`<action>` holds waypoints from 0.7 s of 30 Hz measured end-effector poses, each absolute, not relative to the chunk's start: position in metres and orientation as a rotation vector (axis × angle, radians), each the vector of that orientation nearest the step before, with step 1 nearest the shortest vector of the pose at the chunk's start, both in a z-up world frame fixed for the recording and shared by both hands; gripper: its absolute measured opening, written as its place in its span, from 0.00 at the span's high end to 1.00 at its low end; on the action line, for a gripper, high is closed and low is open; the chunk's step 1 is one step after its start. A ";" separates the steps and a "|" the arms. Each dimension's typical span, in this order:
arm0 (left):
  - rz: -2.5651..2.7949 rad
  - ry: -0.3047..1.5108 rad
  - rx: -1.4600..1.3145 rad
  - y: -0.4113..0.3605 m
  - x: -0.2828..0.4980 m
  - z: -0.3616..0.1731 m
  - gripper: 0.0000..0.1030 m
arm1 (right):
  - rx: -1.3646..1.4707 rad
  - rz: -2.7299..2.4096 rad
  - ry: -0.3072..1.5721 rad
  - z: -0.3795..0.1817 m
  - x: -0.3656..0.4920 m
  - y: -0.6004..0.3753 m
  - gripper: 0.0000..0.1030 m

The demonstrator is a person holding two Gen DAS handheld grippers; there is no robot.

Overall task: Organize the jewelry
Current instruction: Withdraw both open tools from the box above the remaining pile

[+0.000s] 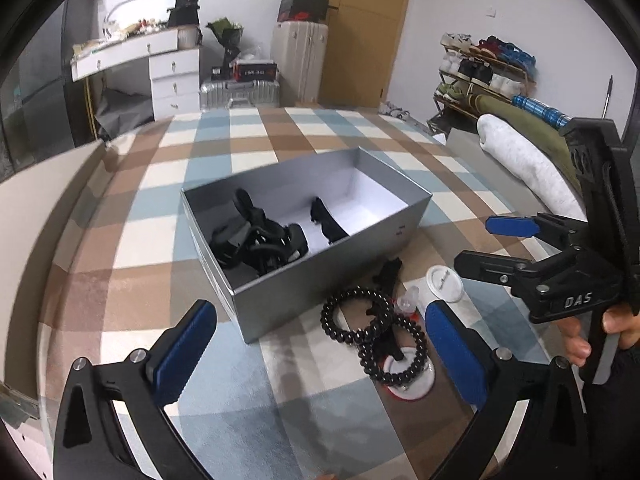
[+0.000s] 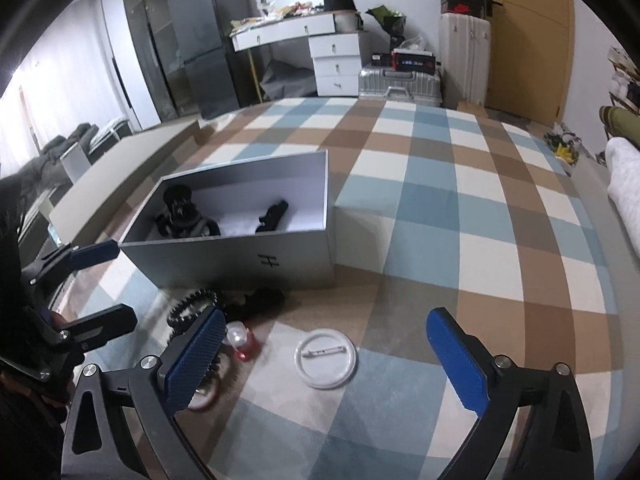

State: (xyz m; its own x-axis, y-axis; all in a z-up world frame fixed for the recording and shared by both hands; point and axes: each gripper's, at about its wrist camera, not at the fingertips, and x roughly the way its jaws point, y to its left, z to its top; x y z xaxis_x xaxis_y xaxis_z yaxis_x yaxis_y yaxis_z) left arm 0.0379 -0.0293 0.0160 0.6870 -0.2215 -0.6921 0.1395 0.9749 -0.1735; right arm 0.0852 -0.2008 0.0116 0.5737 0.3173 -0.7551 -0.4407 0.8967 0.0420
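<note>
- Two grippers are up over the checked bedspread (image 1: 248, 140), and both stand wide apart with nothing between their blue pads.
- The left gripper (image 1: 320, 344) hangs above a tangle of black bead bracelets (image 1: 356, 320); its fingers (image 1: 184, 356) touch none of it.
- The bracelets lie on the bedspread just in front of the grey box (image 1: 320, 292), one loop resting over a white disc with a red rim (image 1: 412, 388).
- The right gripper (image 2: 324, 364) frames a round white badge (image 2: 326, 364) lying flat on the bedspread, pin side up; fingers (image 2: 456, 364) clear of it.
- A small clear-and-red piece (image 2: 242, 340) sits near the badge, beside the beads.
- Inside the open box: a heap of black pieces (image 1: 256, 240) at one end, a single black piece (image 1: 326, 222) on the white floor, apart from the heap.
- A hand (image 1: 588, 336) grips the right gripper's handle.
</note>
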 end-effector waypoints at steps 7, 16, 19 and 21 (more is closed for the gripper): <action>-0.277 0.842 -0.106 -0.036 0.036 0.013 0.02 | -0.211 0.447 0.888 0.003 0.083 -0.202 0.01; -0.243 0.870 -0.093 -0.032 0.039 0.002 0.02 | -0.236 0.427 0.926 -0.006 0.087 -0.206 0.01; -0.249 0.877 -0.104 -0.032 0.039 0.000 0.02 | -0.258 0.430 0.945 -0.010 0.086 -0.204 0.01; -0.260 0.879 -0.098 -0.034 0.037 0.000 0.02 | -0.282 0.428 0.953 -0.012 0.085 -0.202 0.01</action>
State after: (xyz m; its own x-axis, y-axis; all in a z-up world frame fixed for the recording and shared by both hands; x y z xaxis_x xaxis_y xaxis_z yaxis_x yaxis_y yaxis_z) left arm 0.0375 -0.0339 0.0003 0.6087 -0.2643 -0.7481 0.1842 0.9642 -0.1908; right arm 0.0847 -0.2017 -0.0122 0.5058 0.2271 -0.8322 -0.4710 0.8810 -0.0459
